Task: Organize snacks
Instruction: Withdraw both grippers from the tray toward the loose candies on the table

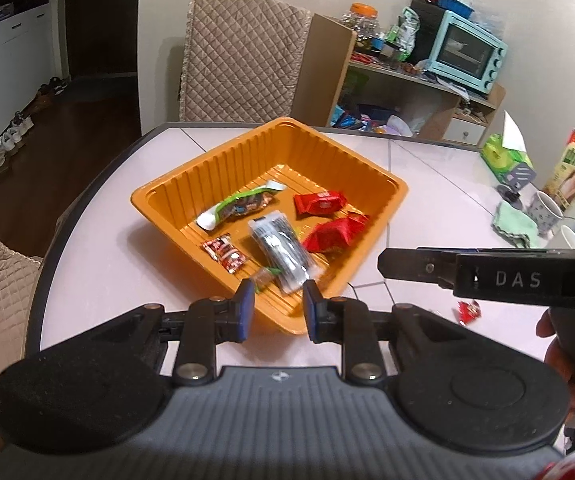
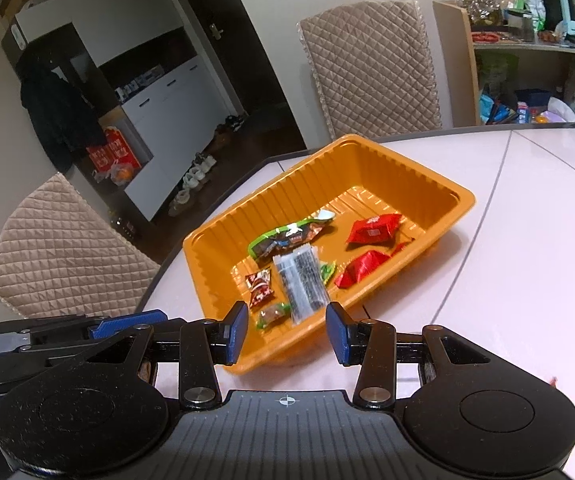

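Both tongs hang wide and empty at the near edge of the tray: left tongs, right tongs. One red snack lies loose on the surface, right of the tray's near corner and beneath the right tongs, which are probably nearer to it; its long axis is unclear. Inside the tray: seven snacks, two of them red packs.
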A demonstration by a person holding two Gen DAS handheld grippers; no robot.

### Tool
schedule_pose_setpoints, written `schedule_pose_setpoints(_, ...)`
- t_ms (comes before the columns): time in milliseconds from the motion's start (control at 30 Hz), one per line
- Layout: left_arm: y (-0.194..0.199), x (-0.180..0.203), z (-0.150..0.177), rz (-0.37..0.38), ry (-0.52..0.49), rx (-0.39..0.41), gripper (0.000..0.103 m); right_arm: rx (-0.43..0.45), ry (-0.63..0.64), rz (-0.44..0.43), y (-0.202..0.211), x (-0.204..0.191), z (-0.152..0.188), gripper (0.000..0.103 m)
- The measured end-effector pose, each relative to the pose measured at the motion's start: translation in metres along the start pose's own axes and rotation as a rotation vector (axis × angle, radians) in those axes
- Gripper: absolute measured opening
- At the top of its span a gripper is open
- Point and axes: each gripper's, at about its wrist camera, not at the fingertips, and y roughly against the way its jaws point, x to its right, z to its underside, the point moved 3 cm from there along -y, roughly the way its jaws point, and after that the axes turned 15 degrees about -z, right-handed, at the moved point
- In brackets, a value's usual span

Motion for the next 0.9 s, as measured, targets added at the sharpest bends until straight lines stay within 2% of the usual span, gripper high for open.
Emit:
schedule_pose_setpoints(400, 0.039, 0.014, 0.027, 0.038, -0.044, 0.01, 0.023, 0.029, -0.03, 0.027, 0.053, -0.015, 0.038, 0.044)
schedule_pose_setpoints(900, 0.074, 0.049, 0.072, 0.108, -0.127, -0.019, 0.023, 0.034, -0.076, 0.071, 0.109, -0.025, 0.094, 0.044)
